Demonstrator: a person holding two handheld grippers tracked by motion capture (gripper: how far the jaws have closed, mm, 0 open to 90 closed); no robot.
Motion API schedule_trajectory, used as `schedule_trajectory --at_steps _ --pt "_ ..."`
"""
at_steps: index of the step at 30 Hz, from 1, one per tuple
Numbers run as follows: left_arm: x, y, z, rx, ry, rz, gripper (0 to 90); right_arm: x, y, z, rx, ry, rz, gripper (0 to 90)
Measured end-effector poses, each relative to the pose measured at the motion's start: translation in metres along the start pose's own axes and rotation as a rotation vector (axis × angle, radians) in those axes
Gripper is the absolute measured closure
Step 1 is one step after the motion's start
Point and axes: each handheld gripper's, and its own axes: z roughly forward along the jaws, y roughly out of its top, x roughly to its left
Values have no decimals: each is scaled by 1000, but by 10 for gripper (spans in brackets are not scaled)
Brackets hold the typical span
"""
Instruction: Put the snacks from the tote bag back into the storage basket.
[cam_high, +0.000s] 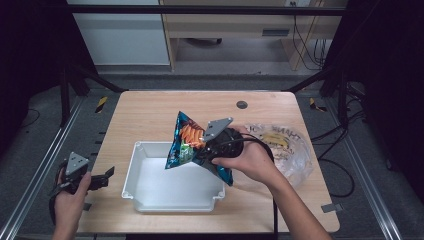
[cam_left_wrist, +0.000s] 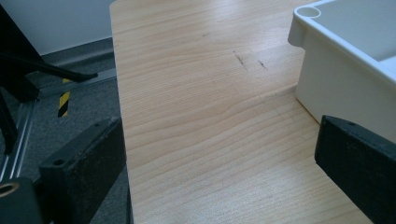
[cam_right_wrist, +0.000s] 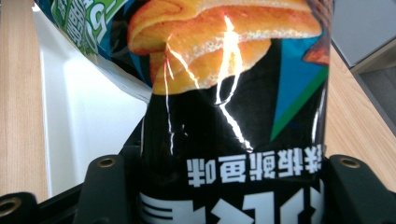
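High view: the right claw (cam_high: 202, 150) grips a blue snack bag (cam_high: 186, 142), tilted above the right rim of the white bin (cam_high: 172, 200) on the counter (cam_high: 150, 115); the left claw (cam_high: 102, 176) waits at the counter's left edge, clear of the bin. Left gripper view: jaws wide apart, nothing between them, over bare counter (cam_left_wrist: 196, 130) beside the bin (cam_left_wrist: 341, 88). Right gripper view: both jaws press the bag (cam_right_wrist: 233, 140) over the bin (cam_right_wrist: 88, 116).
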Motion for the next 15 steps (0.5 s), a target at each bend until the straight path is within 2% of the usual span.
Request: schedule_trajectory --at_steps 15 --pt "0 0 0 2 -1 2 19 3 6 15 -3 30 -7 413"
